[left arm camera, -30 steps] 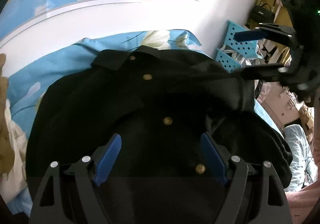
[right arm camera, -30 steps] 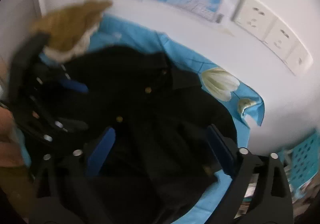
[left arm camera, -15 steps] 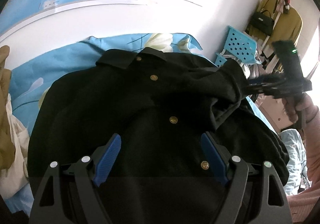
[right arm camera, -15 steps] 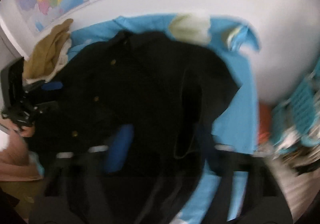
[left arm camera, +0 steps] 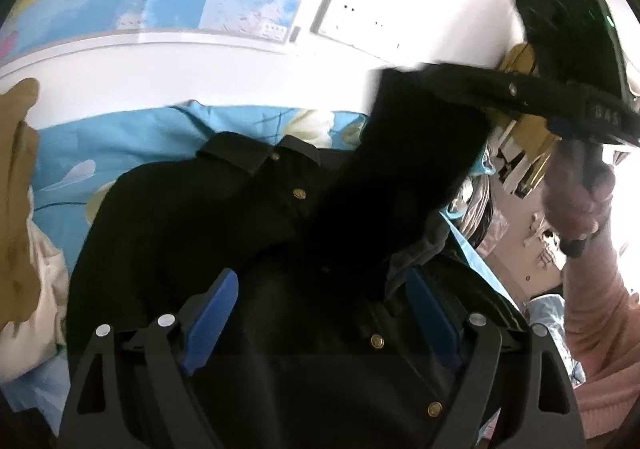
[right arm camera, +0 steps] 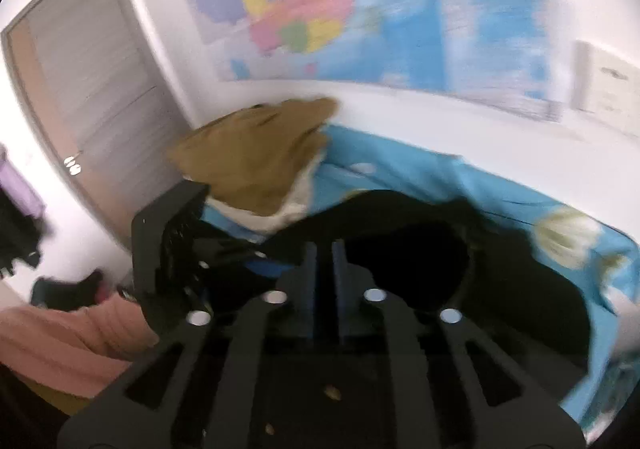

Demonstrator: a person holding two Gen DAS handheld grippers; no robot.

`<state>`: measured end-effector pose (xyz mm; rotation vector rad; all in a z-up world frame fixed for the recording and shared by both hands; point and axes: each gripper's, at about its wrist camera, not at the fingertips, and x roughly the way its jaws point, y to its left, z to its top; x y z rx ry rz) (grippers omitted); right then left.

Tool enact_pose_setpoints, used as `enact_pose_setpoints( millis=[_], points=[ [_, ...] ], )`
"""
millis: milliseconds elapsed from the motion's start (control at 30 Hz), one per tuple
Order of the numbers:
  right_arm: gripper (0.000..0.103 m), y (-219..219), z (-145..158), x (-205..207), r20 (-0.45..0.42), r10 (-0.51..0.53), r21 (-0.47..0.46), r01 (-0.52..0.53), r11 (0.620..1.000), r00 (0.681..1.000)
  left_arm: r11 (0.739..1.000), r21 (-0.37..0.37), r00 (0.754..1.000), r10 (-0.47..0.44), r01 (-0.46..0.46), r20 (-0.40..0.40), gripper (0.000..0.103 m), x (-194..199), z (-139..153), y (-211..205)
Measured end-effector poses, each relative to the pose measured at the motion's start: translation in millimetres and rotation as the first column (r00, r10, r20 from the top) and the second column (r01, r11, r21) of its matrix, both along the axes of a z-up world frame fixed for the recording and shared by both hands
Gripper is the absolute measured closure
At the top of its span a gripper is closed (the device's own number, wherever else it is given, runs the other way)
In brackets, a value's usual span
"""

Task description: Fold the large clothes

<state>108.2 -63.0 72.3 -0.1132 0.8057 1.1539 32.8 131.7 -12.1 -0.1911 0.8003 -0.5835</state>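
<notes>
While the sleeve hangs lifted, read the scene from left to right as follows.

Tan garment point(left arm camera: 16, 185): heaped at the left edge of the blue floral sheet point(left arm camera: 120, 141), apart from the work; leave it alone.

Left gripper point(left arm camera: 324, 313): jaws spread wide, blue pads on either side of the button placket, holding nothing; it hovers low over the lower front of the garment.

Black jacket point(left arm camera: 192, 217): lies face up on the sheet, collar toward the wall, brass buttons point(left arm camera: 298, 193) running down the centre.

Handling: judged a thick, soft, fairly heavy cloth that drapes and sags under its own weight; not fragile, not slippery, though layers may drag along together.

Sleeve point(left arm camera: 404, 177): raised off the jacket's right side and hanging in a broad fold.

Right gripper point(right arm camera: 324, 261): jaws nearly together, pinching the sleeve cloth near its end.

Grip advice: take cuffs, hems and shoulder seams, where the cloth is doubled; avoid pinching on a button.

Risk: a shallow pinch may slip under the sleeve's weight.
</notes>
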Motion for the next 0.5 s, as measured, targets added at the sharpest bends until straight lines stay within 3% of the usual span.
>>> enact_pose_setpoints(
  millis=[33, 67, 167, 300, 400, 500],
  points=[
    [0.026, 11.8, -0.7, 3.6, -0.025, 0.021, 0.007, -0.021, 1.0, 0.999, 1.0, -0.003, 1.0, 0.007, -0.007, 0.003, 0.02, -1.7, 0.5, 2.5],
    [0.022, 24.0, -0.6, 6.4, -0.046, 0.032, 0.014, -0.031, 0.999, 0.998, 1.0, -0.014, 1.0, 0.013, -0.013, 0.002, 0.02, -4.6, -0.6, 6.9],
    [0.023, 32.0, 10.0, 7.3, -0.031, 0.044, 0.038, -0.043, 0.998, 0.999, 0.999, -0.042, 1.0, 0.018, -0.018, -0.011, 0.018, -12.8, -5.9, 18.0],
    [0.022, 2.7, 14.7, 15.4, 0.004, -0.019, 0.07, 0.019, 0.997, 1.0, 0.998, -0.054, 0.999, 0.037, -0.039, -0.038, 0.015, -14.6, -14.5, 27.1],
    [0.021, -34.1, -1.6, 31.7, 0.082, -0.179, -0.016, 0.181, 0.983, 0.98, 0.996, -0.062, 0.995, 0.063, -0.068, -0.079, 0.015, -7.6, -22.7, 35.0],
    [0.021, -92.7, -42.8, 64.8, 0.059, -0.387, -0.138, 0.392, 0.91, 0.92, 0.994, -0.045, 0.988, 0.094, -0.101, -0.123, 0.015, 2.0, -31.9, 41.0]
  ],
)
